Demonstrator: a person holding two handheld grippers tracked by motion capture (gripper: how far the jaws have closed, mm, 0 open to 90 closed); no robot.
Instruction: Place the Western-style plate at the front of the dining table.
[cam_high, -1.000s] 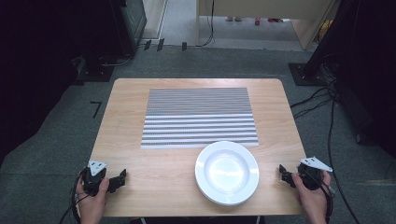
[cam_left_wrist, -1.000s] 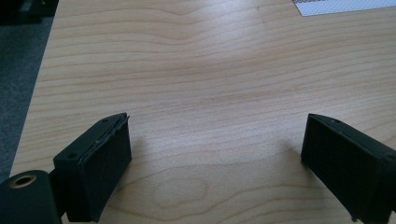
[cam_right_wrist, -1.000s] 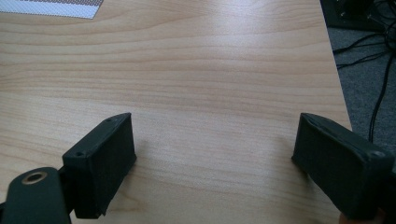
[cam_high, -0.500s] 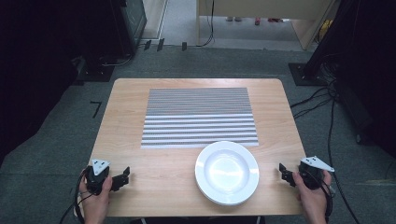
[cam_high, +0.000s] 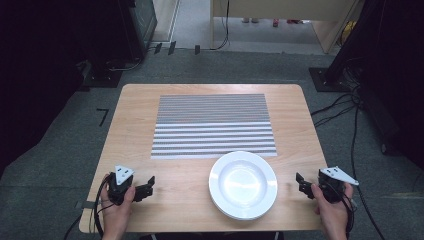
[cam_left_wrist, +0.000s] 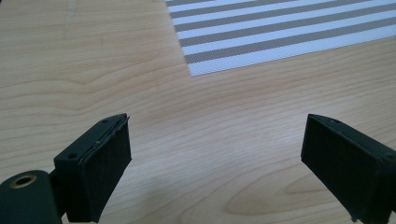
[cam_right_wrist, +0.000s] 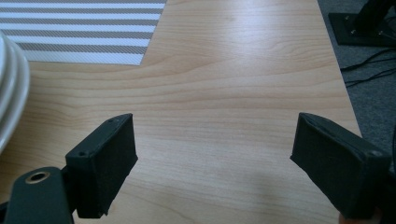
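A stack of white plates (cam_high: 243, 184) sits at the front of the wooden table (cam_high: 135, 125), just below a grey-and-white striped placemat (cam_high: 213, 125). My left gripper (cam_high: 148, 186) rests near the front left corner, open and empty, with its jaws pointing toward the plates. My right gripper (cam_high: 301, 185) is at the front right edge, also open and empty, facing the plates from the other side. In the left gripper view the gripper (cam_left_wrist: 215, 154) stands wide over bare wood, short of the placemat (cam_left_wrist: 280, 32). In the right gripper view the gripper (cam_right_wrist: 215, 158) has the plates' rims (cam_right_wrist: 9, 93) at its left.
Grey carpet surrounds the table, with cables (cam_high: 345, 107) and a dark stand base (cam_high: 327, 77) at the right. Dark equipment (cam_high: 135, 25) stands at the back left. Bare wood lies between each gripper and the plates.
My left gripper has slid a little to the right along the front edge, toward the plates. The right gripper has barely moved.
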